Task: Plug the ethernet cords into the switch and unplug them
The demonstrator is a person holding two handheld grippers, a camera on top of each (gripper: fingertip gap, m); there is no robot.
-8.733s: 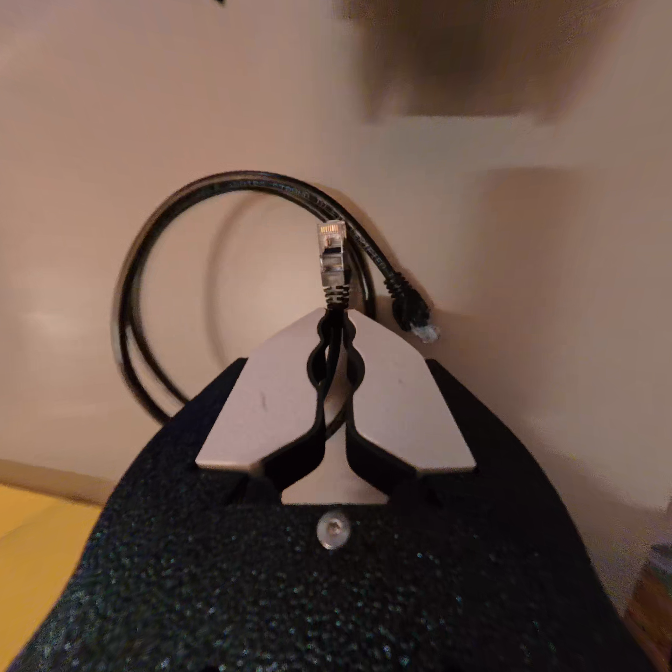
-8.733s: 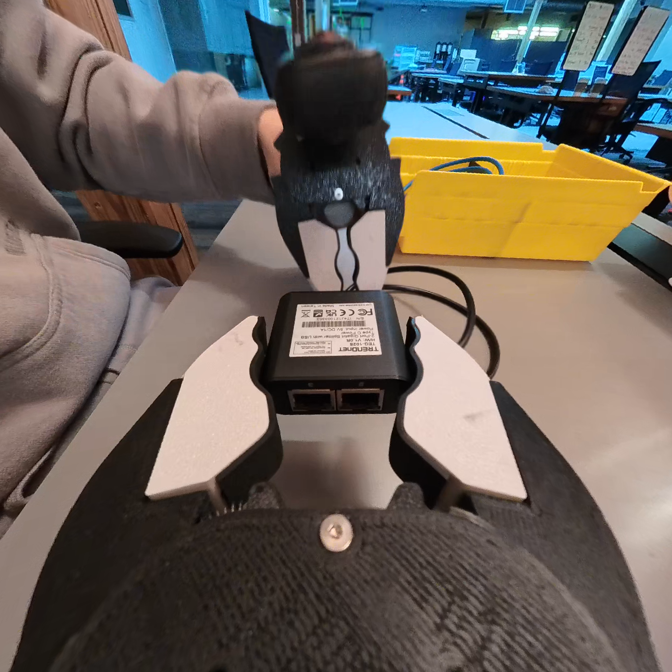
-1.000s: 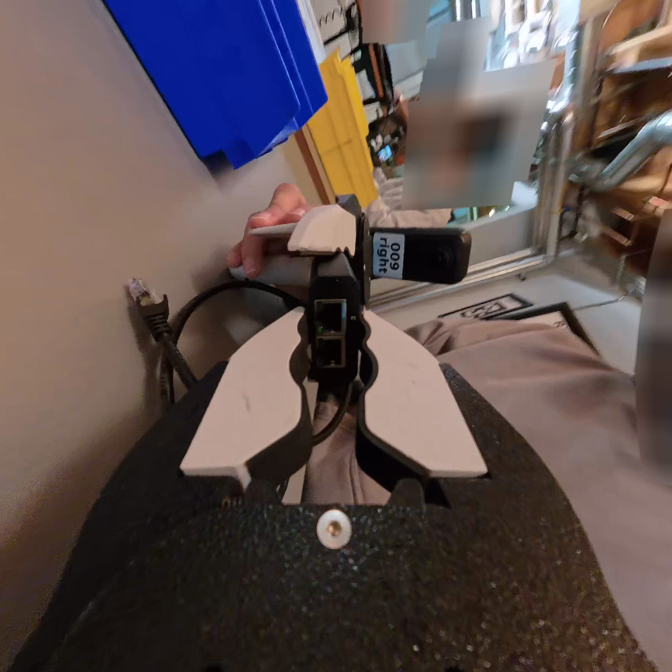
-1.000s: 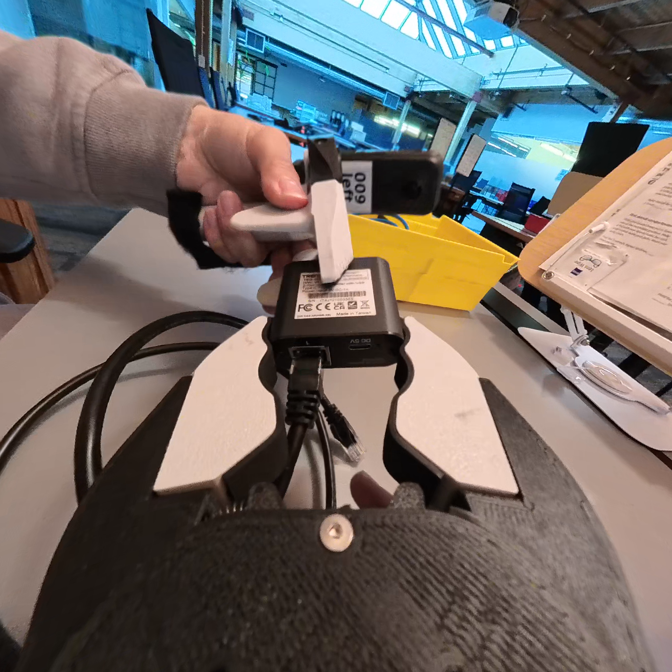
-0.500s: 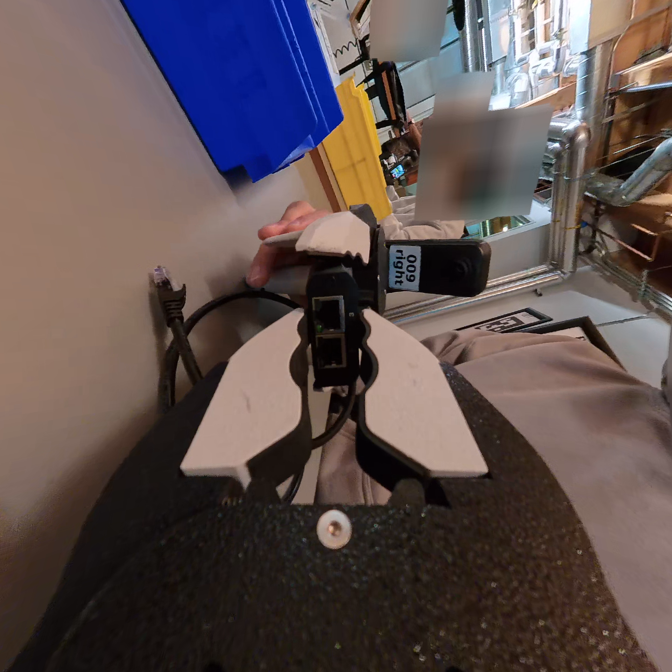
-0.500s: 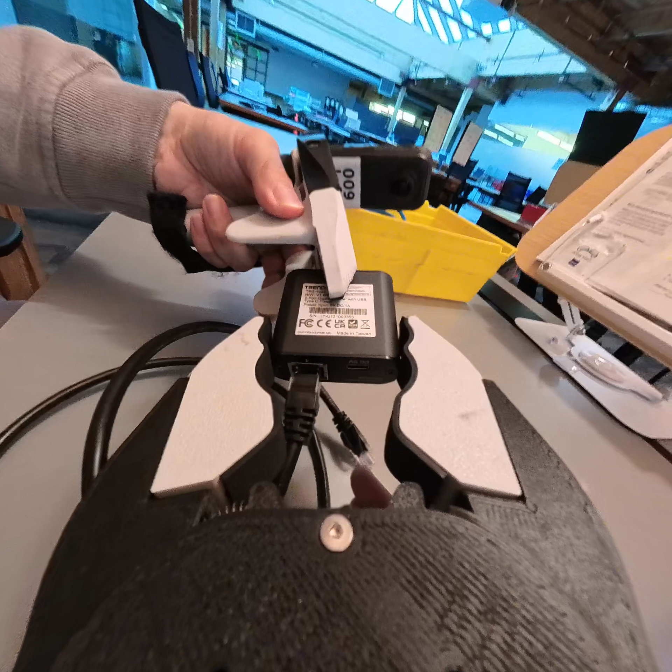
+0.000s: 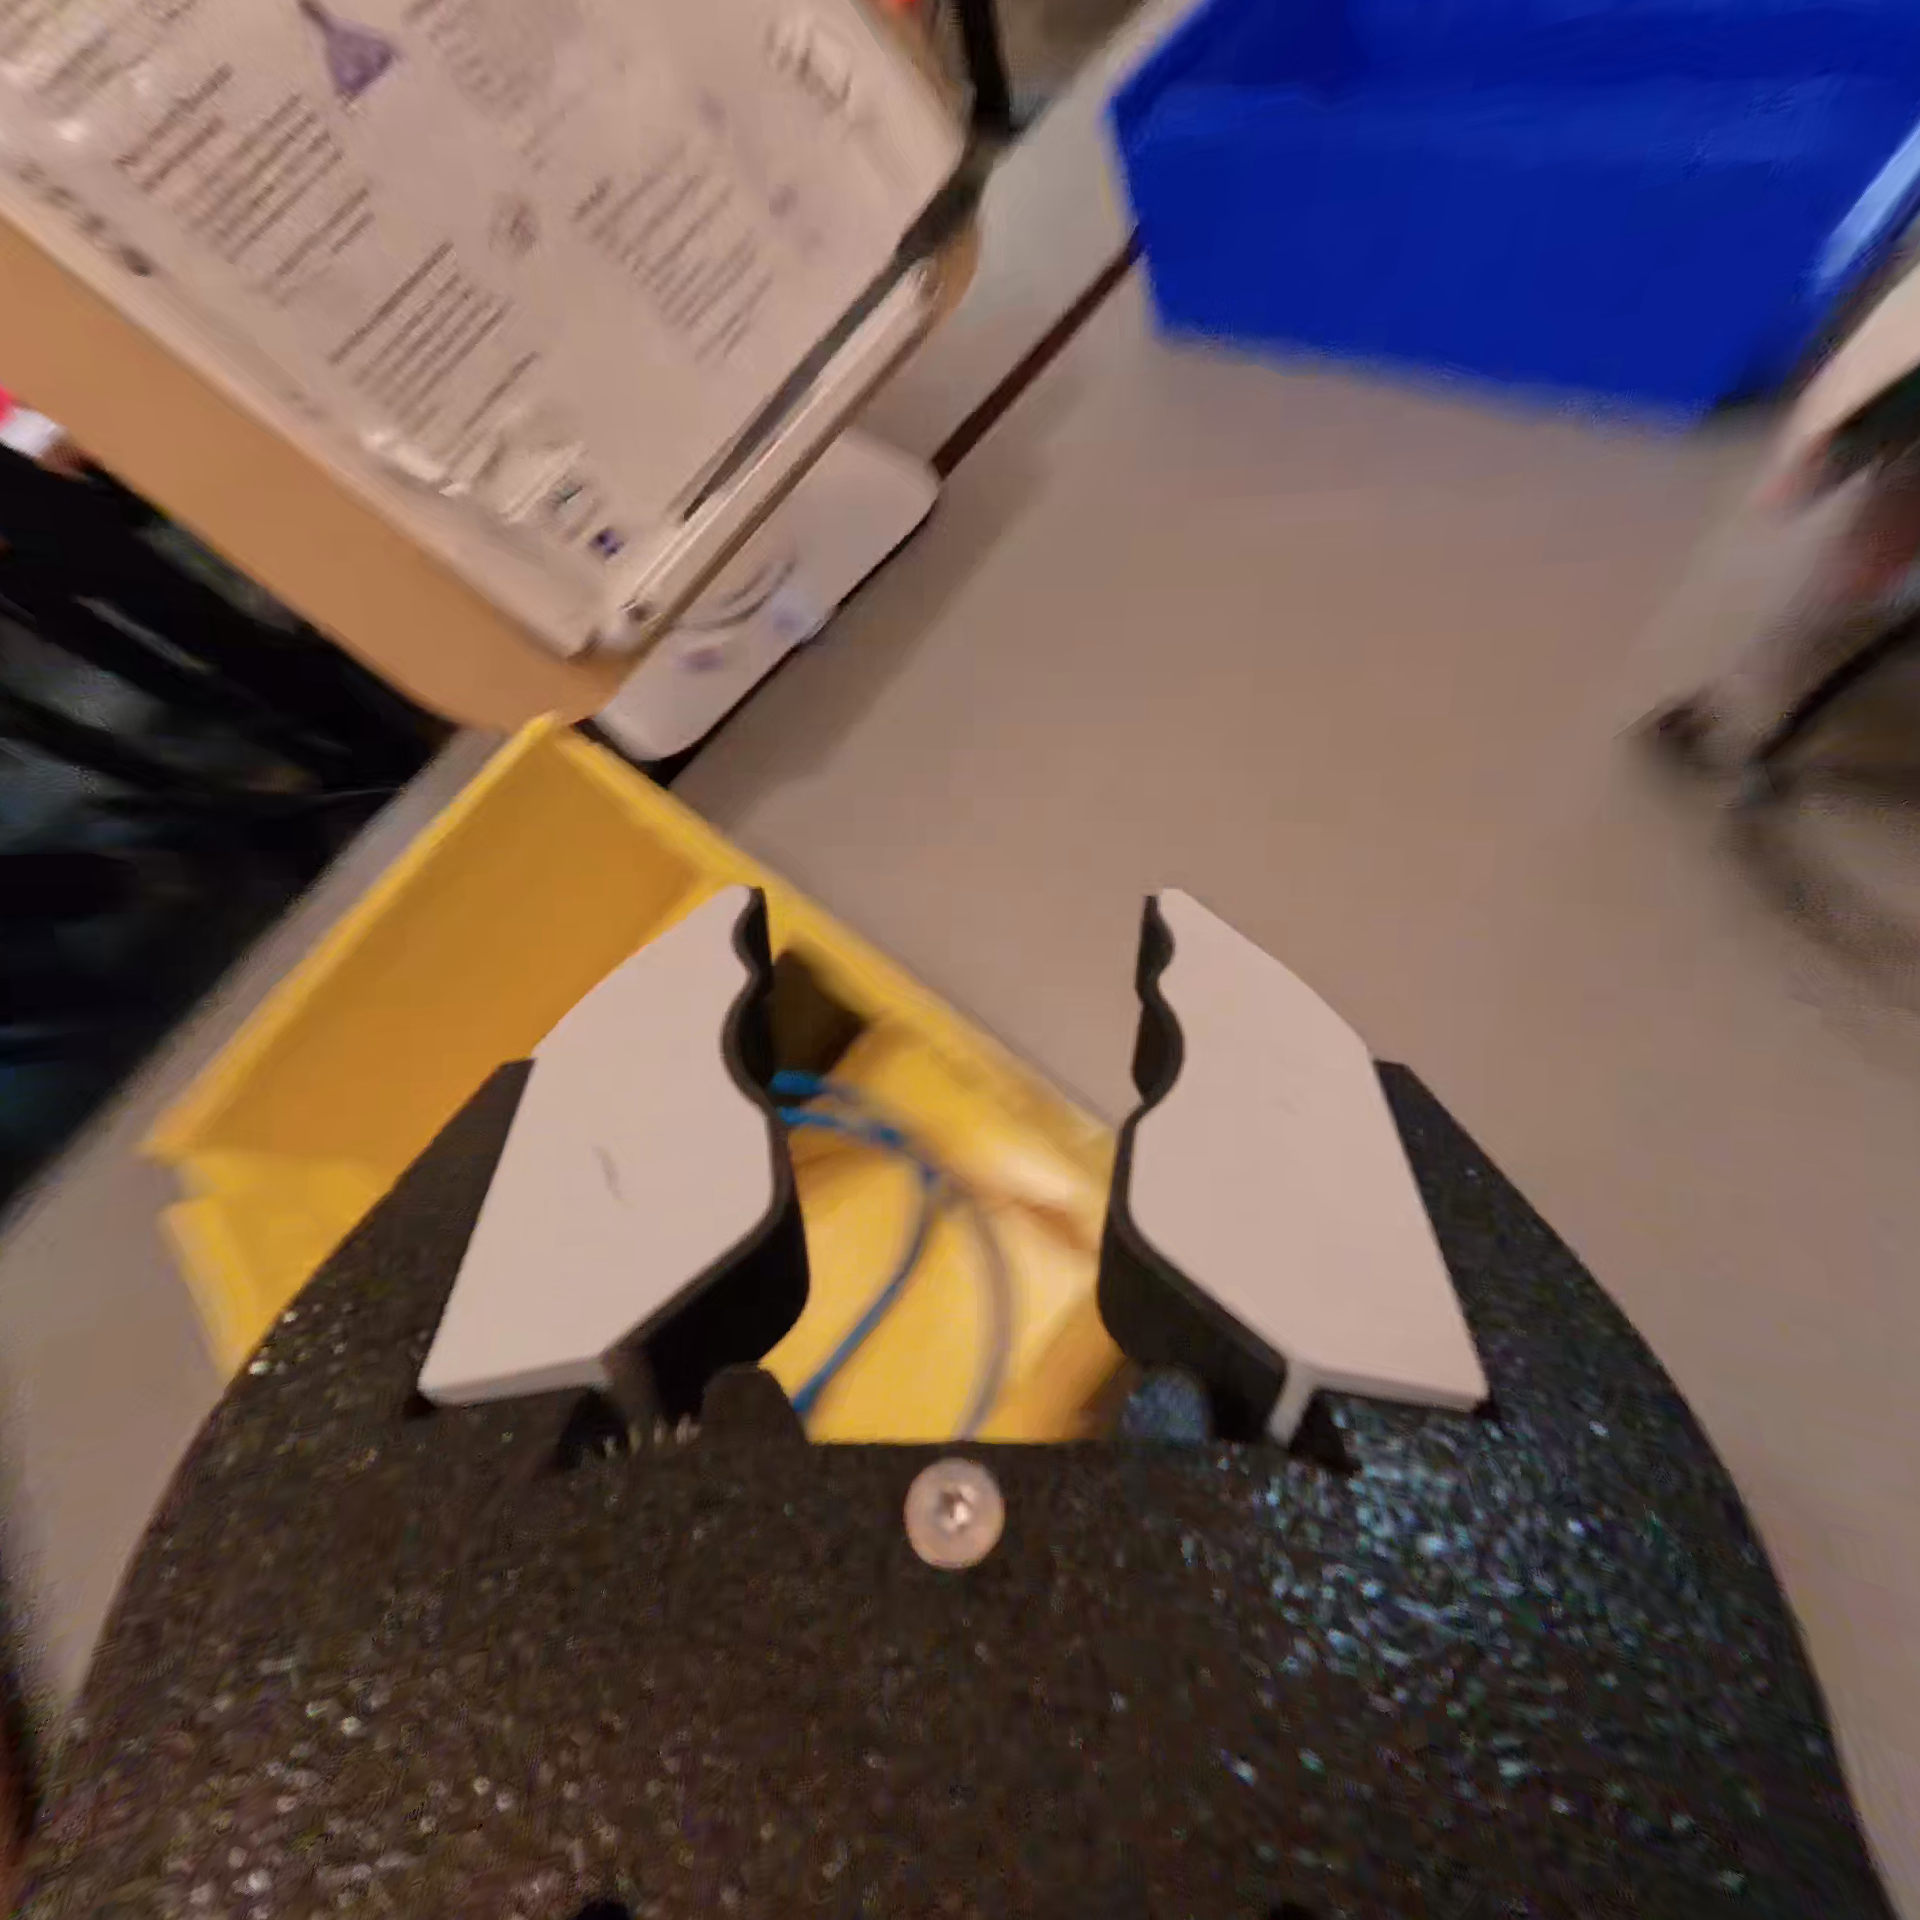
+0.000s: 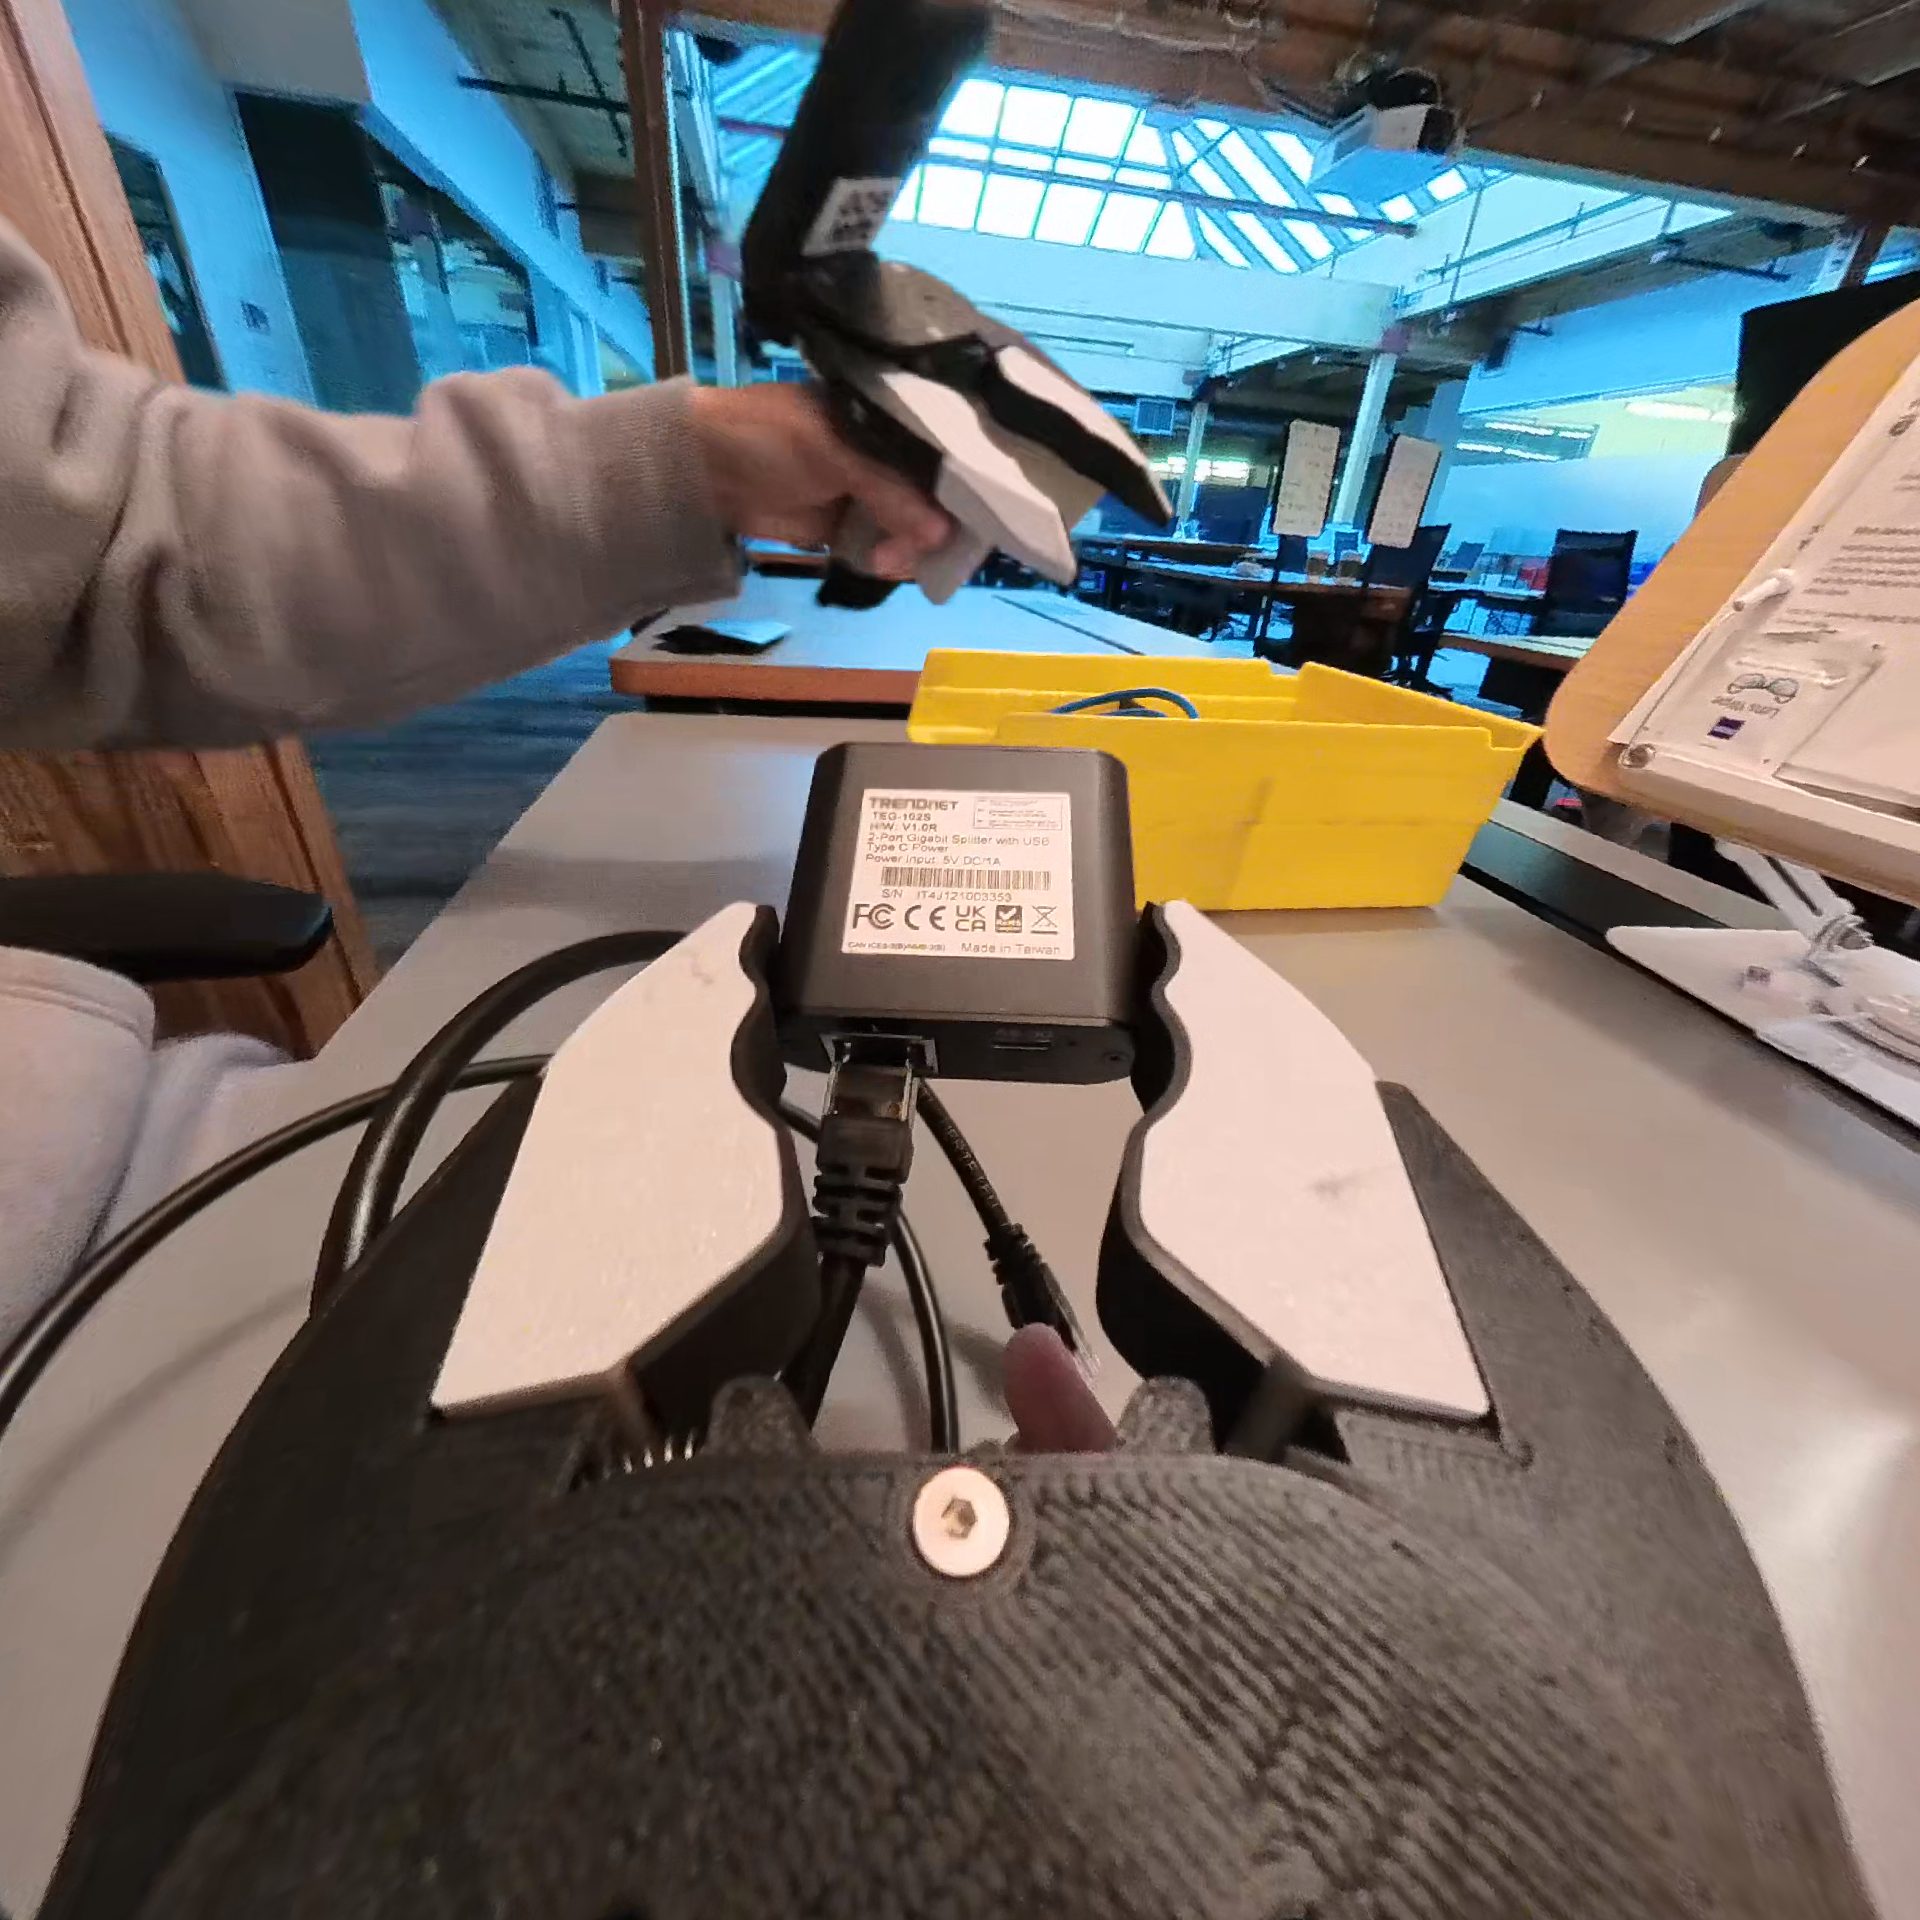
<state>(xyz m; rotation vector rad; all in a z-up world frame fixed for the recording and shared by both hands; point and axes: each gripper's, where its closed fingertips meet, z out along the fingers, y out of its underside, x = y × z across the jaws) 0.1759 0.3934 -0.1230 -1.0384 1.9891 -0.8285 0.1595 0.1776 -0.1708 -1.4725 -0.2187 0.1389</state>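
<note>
Grey tabletop (image 8: 1558, 1195) in a large open workroom, with the black ethernet switch (image 8: 956, 904) as the landmark. Clamped by its two sides in the right gripper (image 8: 956, 987), label face up, port edge turned back toward the camera, probably to steady the box and keep the sockets reachable. One black ethernet cord (image 8: 868, 1153) seated in the near-edge port; its cable looping off to the left of the switch across the table. Second plug (image 8: 1039, 1299) loose, lying just short of the switch between the gripper's fingers, beside a fingertip (image 8: 1049, 1397). Beyond the switch, a yellow bin (image 8: 1299, 810) holding a blue cable; to its right, a tilted wooden board (image 8: 1662, 644) carrying papers.

Left gripper (image 8: 1039, 488) raised well above and beyond the switch, jaws spread, holding nothing.

Only in the right wrist view: switch, both plugs, and the person's grey sleeve (image 8: 364, 551). Only in the left wrist view, heavily blurred: left gripper (image 7: 951, 1049) with fingers parted over the yellow bin (image 7: 436, 997), the blue cable (image 7: 862, 1184) from above, and a blue bin (image 7: 1507, 177). Switch absent there.
</note>
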